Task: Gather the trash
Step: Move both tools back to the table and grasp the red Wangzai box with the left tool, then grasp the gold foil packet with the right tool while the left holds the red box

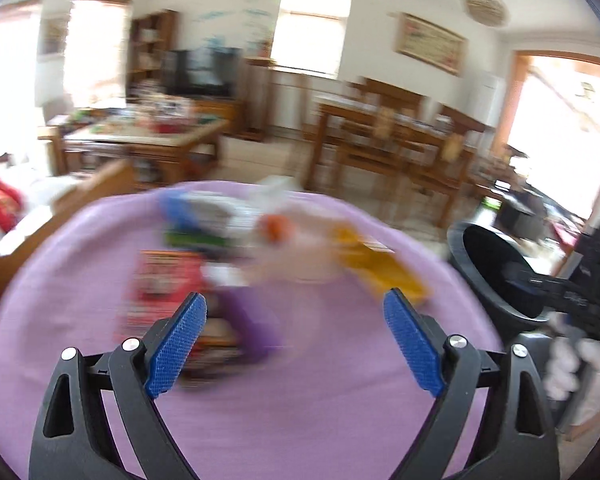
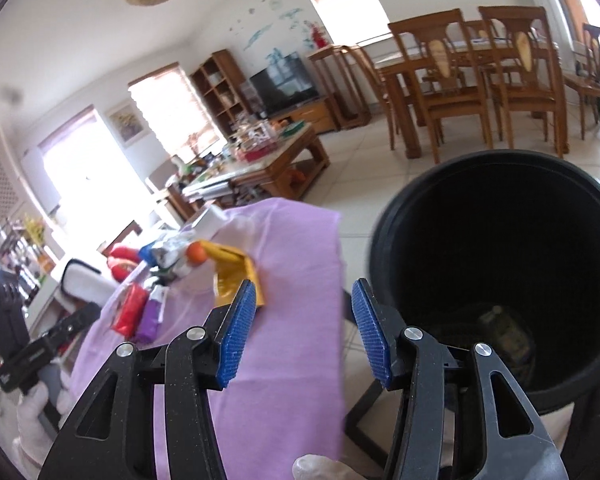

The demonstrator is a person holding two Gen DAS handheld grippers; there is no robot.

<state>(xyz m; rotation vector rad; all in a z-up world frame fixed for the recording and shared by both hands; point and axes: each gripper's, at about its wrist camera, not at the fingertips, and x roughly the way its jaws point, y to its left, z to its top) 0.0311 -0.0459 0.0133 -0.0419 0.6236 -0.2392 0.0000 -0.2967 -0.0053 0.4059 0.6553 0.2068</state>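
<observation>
Beyond empty right gripper (image 2: pixel 304 328) jaws, yellow wrapper (image 2: pixel 236 280) on cloth (image 2: pixel 292 248)

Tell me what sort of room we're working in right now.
Most likely a home's combined living and dining room. The right wrist view shows a wooden dining table with matching chairs, a flat black television on a low wooden cabinet and a cluttered wooden coffee table. The trash lies on a lilac-covered table beside a round black bin.

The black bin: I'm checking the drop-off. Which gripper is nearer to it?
Right. The right gripper hangs open and empty beside the black bin rim; the left gripper, open too, is over the purple cloth, farther off.
</observation>
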